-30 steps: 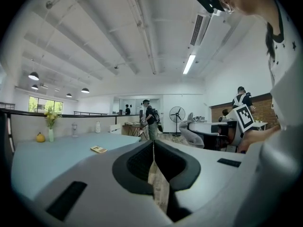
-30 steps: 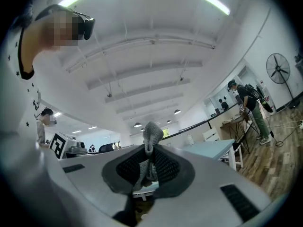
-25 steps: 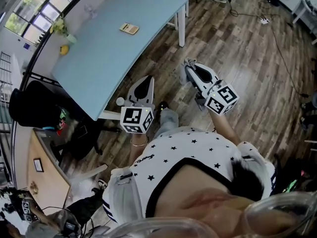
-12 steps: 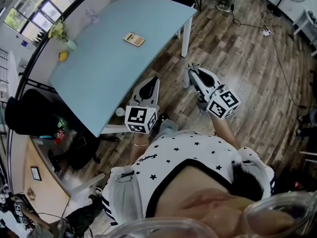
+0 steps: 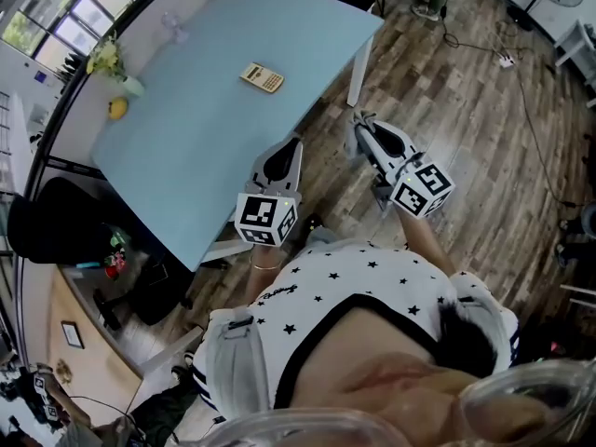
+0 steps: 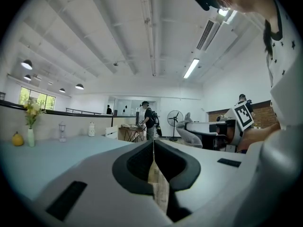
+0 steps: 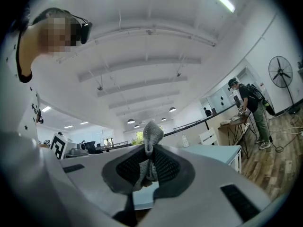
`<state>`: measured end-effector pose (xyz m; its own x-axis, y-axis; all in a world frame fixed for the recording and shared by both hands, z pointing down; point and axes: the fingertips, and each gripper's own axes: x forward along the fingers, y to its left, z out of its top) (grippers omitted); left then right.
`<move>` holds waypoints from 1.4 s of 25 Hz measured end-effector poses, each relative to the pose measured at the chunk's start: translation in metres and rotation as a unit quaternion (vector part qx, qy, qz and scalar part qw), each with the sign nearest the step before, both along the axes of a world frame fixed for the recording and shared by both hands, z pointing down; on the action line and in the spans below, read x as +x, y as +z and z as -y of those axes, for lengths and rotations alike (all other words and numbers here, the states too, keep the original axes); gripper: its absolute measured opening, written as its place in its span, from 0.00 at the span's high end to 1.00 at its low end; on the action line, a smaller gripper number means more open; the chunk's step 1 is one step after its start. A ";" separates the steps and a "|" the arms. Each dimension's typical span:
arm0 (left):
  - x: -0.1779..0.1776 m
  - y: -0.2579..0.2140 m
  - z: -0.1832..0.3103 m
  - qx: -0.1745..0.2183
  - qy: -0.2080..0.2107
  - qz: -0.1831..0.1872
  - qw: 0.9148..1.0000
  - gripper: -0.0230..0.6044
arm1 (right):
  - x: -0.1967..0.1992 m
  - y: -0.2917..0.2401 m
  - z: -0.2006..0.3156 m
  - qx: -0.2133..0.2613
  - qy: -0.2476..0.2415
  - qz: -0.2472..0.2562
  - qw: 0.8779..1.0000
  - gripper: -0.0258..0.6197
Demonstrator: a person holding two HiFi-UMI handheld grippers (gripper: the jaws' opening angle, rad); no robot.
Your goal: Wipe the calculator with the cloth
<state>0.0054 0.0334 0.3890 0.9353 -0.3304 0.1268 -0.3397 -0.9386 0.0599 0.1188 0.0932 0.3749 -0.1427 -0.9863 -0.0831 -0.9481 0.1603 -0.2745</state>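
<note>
A small tan calculator (image 5: 262,78) lies on the light blue table (image 5: 205,138) in the head view, far from both grippers. My left gripper (image 5: 291,147) hangs over the table's near edge, its jaws shut with nothing between them (image 6: 153,148). To the right, my right gripper (image 5: 358,124) is over the wooden floor beside the table. It is shut on a grey knitted cloth (image 7: 150,141), which sticks up out of the jaws.
A vase of flowers (image 5: 112,63), a yellow fruit (image 5: 116,108) and a glass (image 5: 170,28) stand along the table's far edge. A black chair (image 5: 56,222) sits at the left. A person (image 7: 251,110) stands at a desk behind, near a fan (image 7: 282,72).
The table and calculator have come nearer in the head view. Both grippers have edged up towards the table. Their jaws stay as they were.
</note>
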 end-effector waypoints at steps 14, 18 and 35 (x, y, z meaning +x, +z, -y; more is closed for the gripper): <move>-0.021 0.006 0.077 -0.016 -0.014 -0.013 1.000 0.91 | -0.025 0.004 0.081 -0.021 -0.025 -0.015 0.999 0.89; -0.023 0.003 0.093 -0.019 -0.017 -0.024 0.999 0.91 | -0.030 0.005 0.098 -0.027 -0.032 -0.014 0.999 0.89; -0.080 0.014 0.142 -0.021 -0.136 -0.010 0.990 0.91 | -0.058 0.012 0.179 -0.024 -0.130 -0.017 0.991 0.89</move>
<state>-0.0749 -0.1083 0.4025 0.8146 -0.5660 0.1271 -0.5785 -0.8088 0.1061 0.0609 -0.0858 0.3870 -0.3942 -0.9186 -0.0279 -0.8852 0.3876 -0.2572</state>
